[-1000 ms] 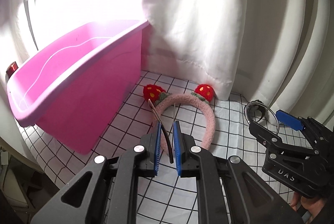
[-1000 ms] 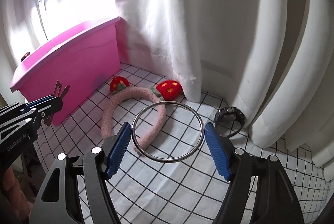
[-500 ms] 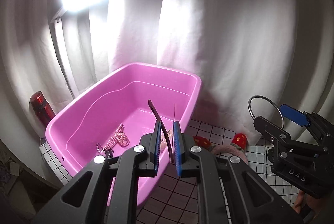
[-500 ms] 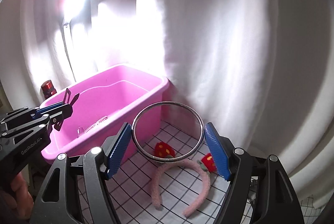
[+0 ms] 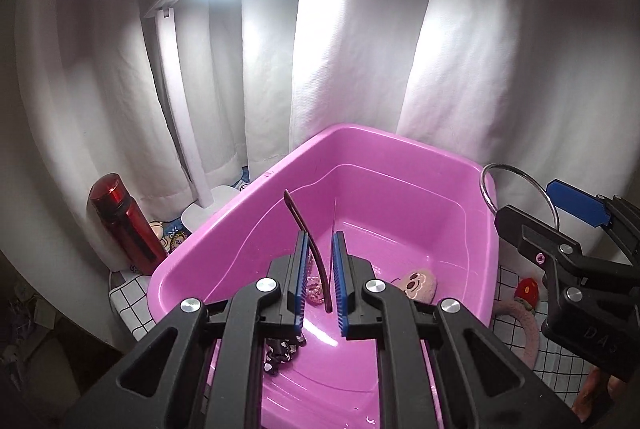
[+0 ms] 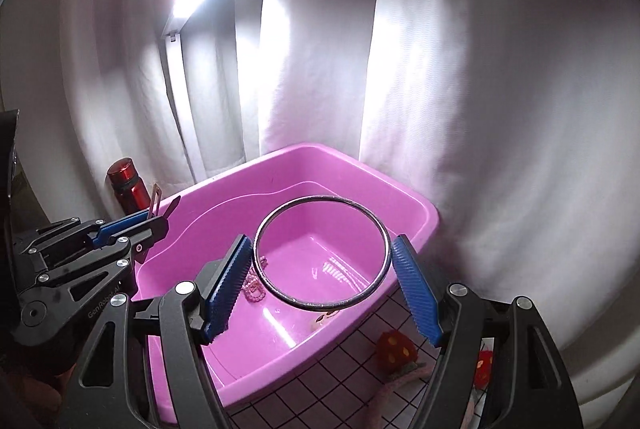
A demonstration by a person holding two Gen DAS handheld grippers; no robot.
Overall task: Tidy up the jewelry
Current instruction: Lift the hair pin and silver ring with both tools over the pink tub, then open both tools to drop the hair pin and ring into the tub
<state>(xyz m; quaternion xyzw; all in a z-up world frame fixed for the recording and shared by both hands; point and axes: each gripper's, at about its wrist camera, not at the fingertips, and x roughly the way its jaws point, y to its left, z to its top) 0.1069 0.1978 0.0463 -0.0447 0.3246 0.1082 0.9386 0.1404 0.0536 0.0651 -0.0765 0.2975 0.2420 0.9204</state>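
Note:
My left gripper is shut on a thin dark hair clip and holds it above the pink tub. My right gripper is shut on a large silver ring, also held over the tub; the ring also shows in the left wrist view. In the tub lie a pink bead string, a round face charm and a dark patterned piece. A pink strawberry headband lies on the checked cloth to the tub's right.
A red bottle and a white desk lamp stand left of the tub. White curtains hang close behind. The checked cloth covers the table by the tub.
Both grippers rose and moved left from over the checked cloth and headband to above the tub, each keeping its item. The tub's inside has come into view.

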